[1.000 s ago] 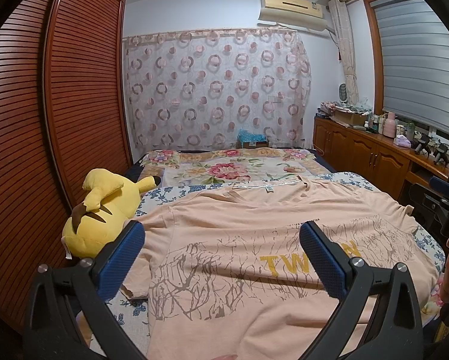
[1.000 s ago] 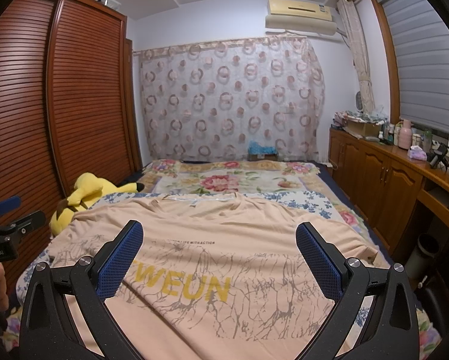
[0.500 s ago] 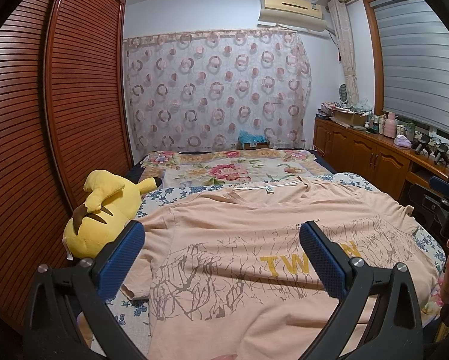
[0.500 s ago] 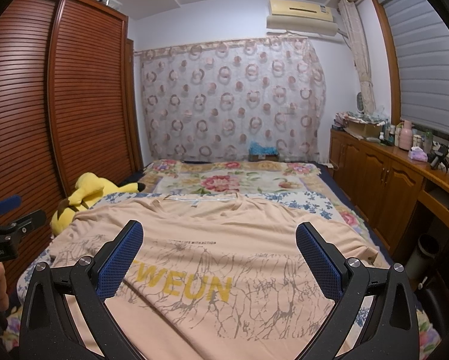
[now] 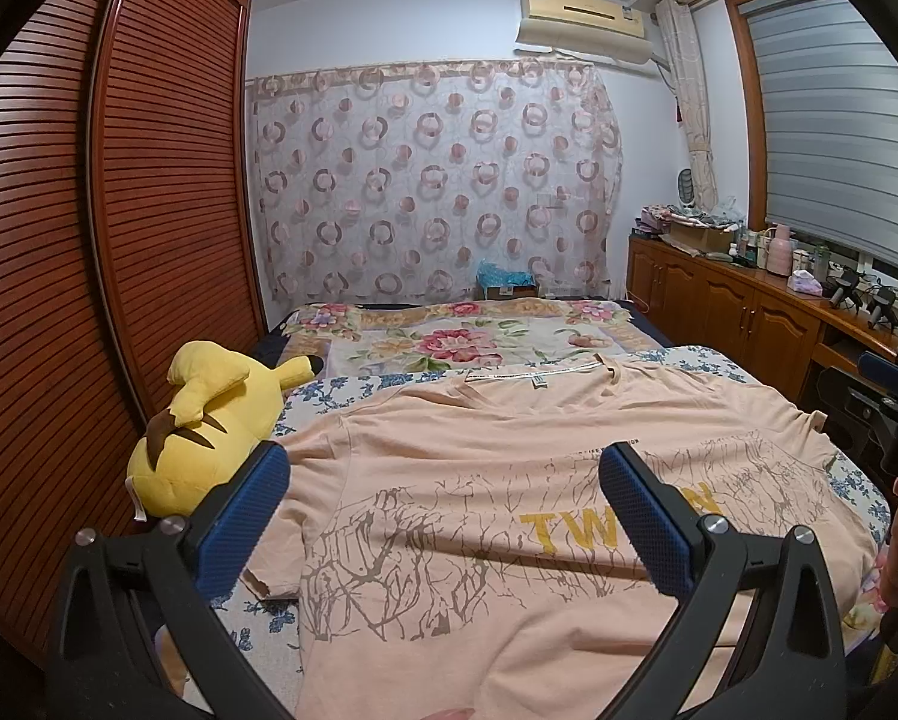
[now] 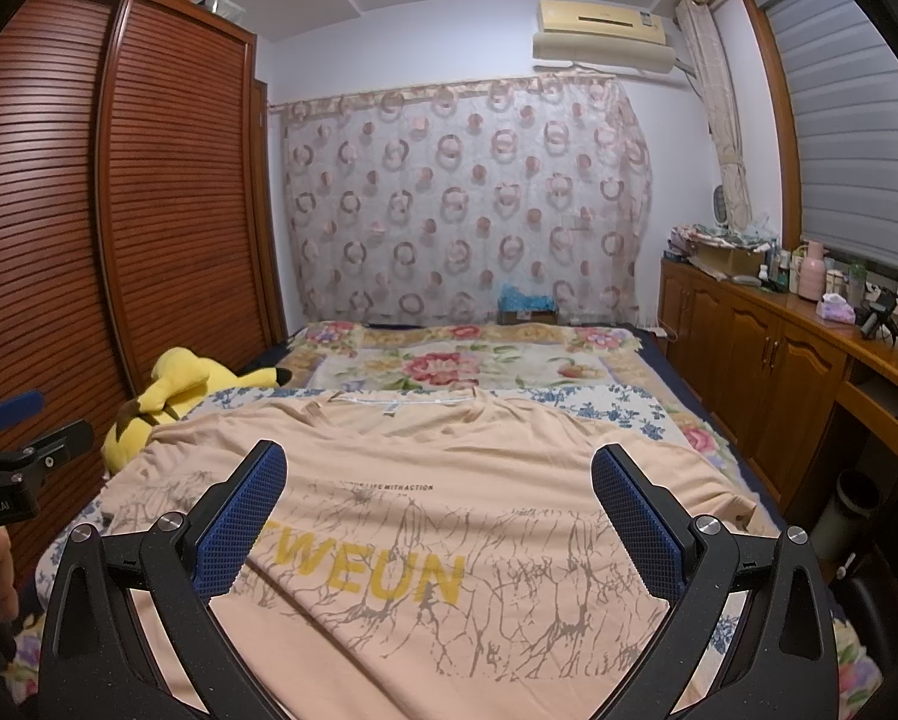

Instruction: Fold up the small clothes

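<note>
A peach T-shirt (image 5: pixel 485 480) with yellow letters and a brown crackle print lies spread flat, front up, on the bed, collar toward the far end. My left gripper (image 5: pixel 443 480) hovers open above its left half, nothing between the blue pads. The same T-shirt (image 6: pixel 425 516) fills the right wrist view, where my right gripper (image 6: pixel 437 480) stands open over the chest print, also holding nothing. Each gripper shows at the edge of the other's view: the right gripper (image 5: pixel 887 414) at far right, the left gripper (image 6: pixel 23 456) at far left, both in a hand.
A yellow plush toy (image 5: pixel 203 426) lies on the bed's left edge against the slatted wooden wardrobe (image 5: pixel 89 276). A floral blanket (image 5: pixel 461 342) covers the far bed. Wooden cabinets (image 6: pixel 767 372) with bottles and clutter run along the right wall. A dark bin (image 6: pixel 851 504) stands by the bed.
</note>
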The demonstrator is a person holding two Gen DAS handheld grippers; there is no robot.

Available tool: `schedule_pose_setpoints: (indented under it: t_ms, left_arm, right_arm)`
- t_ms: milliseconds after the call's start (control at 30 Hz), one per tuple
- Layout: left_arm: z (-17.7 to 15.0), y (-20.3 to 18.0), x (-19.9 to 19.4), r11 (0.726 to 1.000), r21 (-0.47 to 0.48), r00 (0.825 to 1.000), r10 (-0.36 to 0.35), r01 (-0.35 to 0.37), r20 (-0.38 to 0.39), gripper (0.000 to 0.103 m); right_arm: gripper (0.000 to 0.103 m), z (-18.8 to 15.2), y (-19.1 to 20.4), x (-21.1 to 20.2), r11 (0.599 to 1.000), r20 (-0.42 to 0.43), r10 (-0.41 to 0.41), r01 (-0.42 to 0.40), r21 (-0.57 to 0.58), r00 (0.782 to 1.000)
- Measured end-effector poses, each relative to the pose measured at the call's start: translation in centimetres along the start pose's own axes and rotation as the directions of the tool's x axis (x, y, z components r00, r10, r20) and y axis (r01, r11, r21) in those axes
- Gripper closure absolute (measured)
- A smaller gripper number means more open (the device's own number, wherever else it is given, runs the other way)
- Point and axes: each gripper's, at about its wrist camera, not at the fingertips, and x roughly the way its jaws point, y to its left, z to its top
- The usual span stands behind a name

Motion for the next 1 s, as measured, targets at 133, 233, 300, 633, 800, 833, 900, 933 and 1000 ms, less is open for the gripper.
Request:
schedule_pose_setpoints:
  t_ms: [133, 233, 300, 633, 800, 833, 900, 933, 1000]
  left_arm:
    - [0.9, 0.7, -0.5, 1.000, -0.003, 1.000, 0.003, -0.003, -0.004, 0.000]
    - [1.1, 1.1, -0.3, 1.000, -0.005, 1.000, 0.004, -0.004, -0.016, 0.000]
    - [1.0, 1.5, 0.0, 1.000, -0.006, 1.000, 0.007, -0.007, -0.027, 0.000]
    - [-1.5, 3.7, 2.5, 0.999, -0.029, 0.994, 0.041, -0.044, -0.101, 0.000]
    - [-2.6, 5.2, 3.8, 0.997, -0.031, 0.988, 0.059, -0.064, -0.142, 0.000]
    - [-2.9, 5.6, 4.1, 0.997, -0.030, 0.986, 0.065, -0.070, -0.152, 0.000]
    - [-3.4, 6.3, 4.4, 0.997, -0.028, 0.983, 0.072, -0.078, -0.166, 0.000]
    - [-3.7, 6.8, 4.7, 0.996, -0.028, 0.981, 0.075, -0.081, -0.177, 0.000]
    - [-4.1, 7.7, 5.2, 0.996, -0.028, 0.977, 0.076, -0.083, -0.197, 0.000]
  right_arm:
    - [0.000, -0.1, -0.1, 0.0, 1.000, 0.000, 0.000, 0.000, 0.001, 1.000]
    - [0.000, -0.4, -0.3, 0.2, 1.000, -0.001, 0.001, -0.001, 0.001, 1.000]
    - [0.000, -0.5, -0.3, 0.2, 1.000, -0.009, 0.006, -0.006, 0.000, 1.000]
    - [0.000, -1.2, 1.1, 1.6, 0.998, -0.056, 0.055, -0.056, -0.005, 0.997]
    - [0.000, -1.7, 2.0, 3.0, 0.996, -0.082, 0.081, -0.083, -0.020, 0.993]
    - [0.000, -1.9, 2.2, 3.3, 0.996, -0.085, 0.086, -0.088, -0.024, 0.993]
    - [0.000, -2.1, 2.6, 3.7, 0.994, -0.094, 0.096, -0.100, -0.035, 0.991]
    - [0.000, -2.1, 2.8, 3.9, 0.994, -0.099, 0.101, -0.106, -0.040, 0.990]
    - [0.000, -2.3, 3.3, 4.4, 0.991, -0.110, 0.118, -0.124, -0.052, 0.987]
